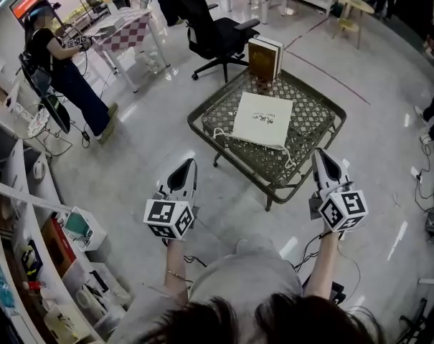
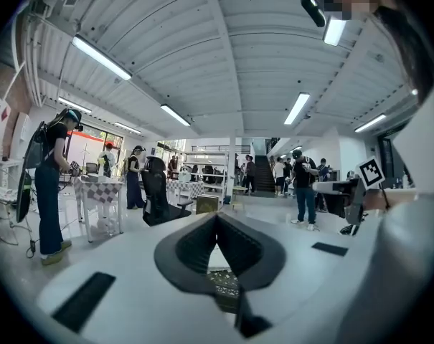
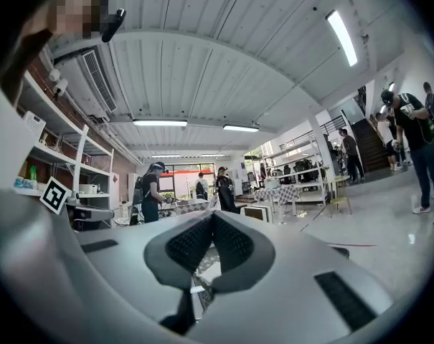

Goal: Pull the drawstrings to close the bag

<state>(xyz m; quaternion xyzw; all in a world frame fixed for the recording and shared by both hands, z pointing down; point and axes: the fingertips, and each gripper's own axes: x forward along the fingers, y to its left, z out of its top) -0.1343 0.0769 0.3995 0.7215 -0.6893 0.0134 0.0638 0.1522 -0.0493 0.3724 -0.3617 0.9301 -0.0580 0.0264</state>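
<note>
The left gripper (image 1: 189,166) and right gripper (image 1: 320,156) hover short of the table (image 1: 315,117), both pairs of jaws pressed together on nothing. The white bag (image 1: 263,119) lies flat on the mesh, probably light, limp cloth with little or nothing inside. Its thin drawstrings (image 1: 218,132) trail at the near edge, the places to pinch. Upright books (image 1: 265,57) stand beyond.

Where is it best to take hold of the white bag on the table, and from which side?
Grip the cords, not the cloth: the loop at the bag's near left corner and the cord at its near right. Come from the near side: both lie on the mesh clear of the cloth.
</note>
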